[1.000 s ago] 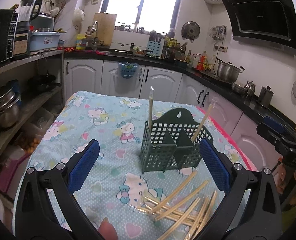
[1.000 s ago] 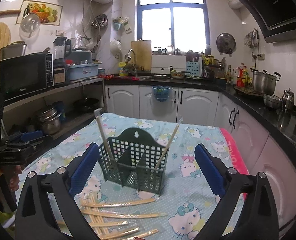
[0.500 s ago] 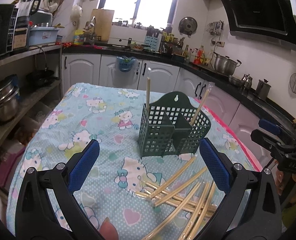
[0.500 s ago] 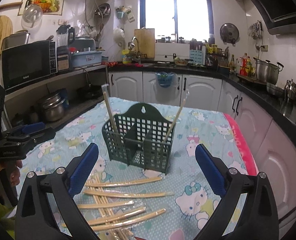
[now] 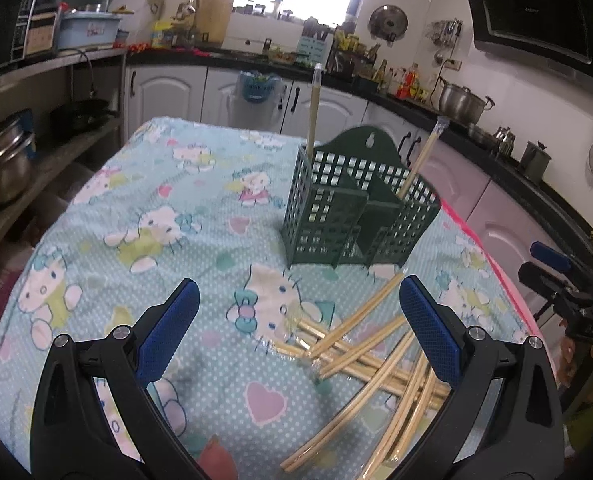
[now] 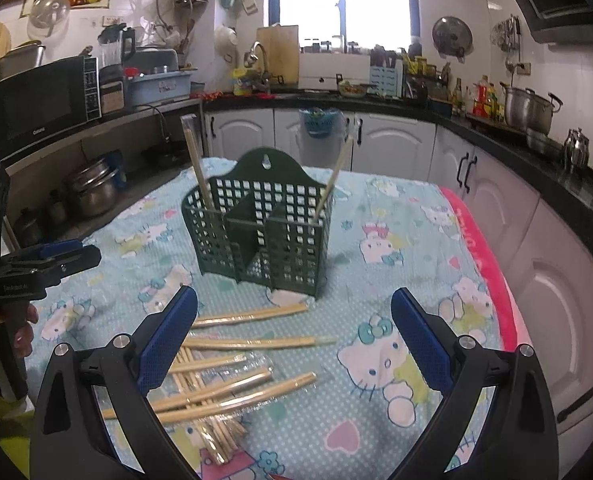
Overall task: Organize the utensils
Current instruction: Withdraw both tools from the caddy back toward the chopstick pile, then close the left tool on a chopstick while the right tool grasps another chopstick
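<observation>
A dark green lattice utensil holder (image 5: pixel 356 208) (image 6: pixel 262 232) stands upright on the cartoon-print tablecloth. One wrapped chopstick pair (image 5: pixel 313 112) (image 6: pixel 195 168) leans in its left compartment and another (image 5: pixel 422 160) (image 6: pixel 334 176) in its right. Several wrapped chopstick pairs (image 5: pixel 368 352) (image 6: pixel 232 364) lie crossed in a heap in front of the holder. My left gripper (image 5: pixel 298 324) hovers open over the near side of the heap, nothing between its blue pads. My right gripper (image 6: pixel 294 332) is open too, above the heap's right part. Each gripper shows at the edge of the other's view.
The tablecloth (image 5: pixel 144 208) covers a table whose right edge has a pink border (image 6: pixel 480 248). White cabinets and a black counter with pots (image 6: pixel 530 108) run behind and to the right. Open shelves with a microwave (image 6: pixel 42 100) and metal pots stand at the left.
Both grippers have dropped lower and come closer to the chopstick heap and the holder. Both stay open. The holder and chopsticks have not shifted.
</observation>
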{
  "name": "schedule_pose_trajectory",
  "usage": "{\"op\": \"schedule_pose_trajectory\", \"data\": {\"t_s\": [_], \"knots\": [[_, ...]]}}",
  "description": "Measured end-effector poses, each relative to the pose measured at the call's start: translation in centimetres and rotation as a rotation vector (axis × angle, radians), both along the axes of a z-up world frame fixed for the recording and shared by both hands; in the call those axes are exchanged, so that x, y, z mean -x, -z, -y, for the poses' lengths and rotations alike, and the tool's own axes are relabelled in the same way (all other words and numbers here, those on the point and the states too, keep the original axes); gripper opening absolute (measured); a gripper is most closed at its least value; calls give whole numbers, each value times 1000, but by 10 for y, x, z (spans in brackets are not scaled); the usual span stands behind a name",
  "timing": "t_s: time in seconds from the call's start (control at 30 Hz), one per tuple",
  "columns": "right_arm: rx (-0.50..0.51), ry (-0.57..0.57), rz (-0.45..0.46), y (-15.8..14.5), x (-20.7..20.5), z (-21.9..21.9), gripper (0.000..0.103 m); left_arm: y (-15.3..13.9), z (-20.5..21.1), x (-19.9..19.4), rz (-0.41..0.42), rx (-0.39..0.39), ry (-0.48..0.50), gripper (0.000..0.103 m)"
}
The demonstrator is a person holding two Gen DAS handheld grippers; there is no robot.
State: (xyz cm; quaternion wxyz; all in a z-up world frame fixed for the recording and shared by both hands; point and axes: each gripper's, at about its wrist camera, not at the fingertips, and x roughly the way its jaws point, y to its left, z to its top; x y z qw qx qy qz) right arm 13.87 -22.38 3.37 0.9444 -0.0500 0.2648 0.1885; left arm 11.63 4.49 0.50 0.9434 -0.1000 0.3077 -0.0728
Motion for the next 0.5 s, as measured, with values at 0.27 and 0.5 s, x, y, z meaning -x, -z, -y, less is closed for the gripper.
{"op": "schedule_pose_trajectory", "data": {"t_s": [0.27,0.5], "knots": [[10,45,-72,27,-8,13,95,24,5,-4,-72,3,34,92],[38,64,-99,45,-13,15,95,45,8,-10,-136,28,59,86]]}}
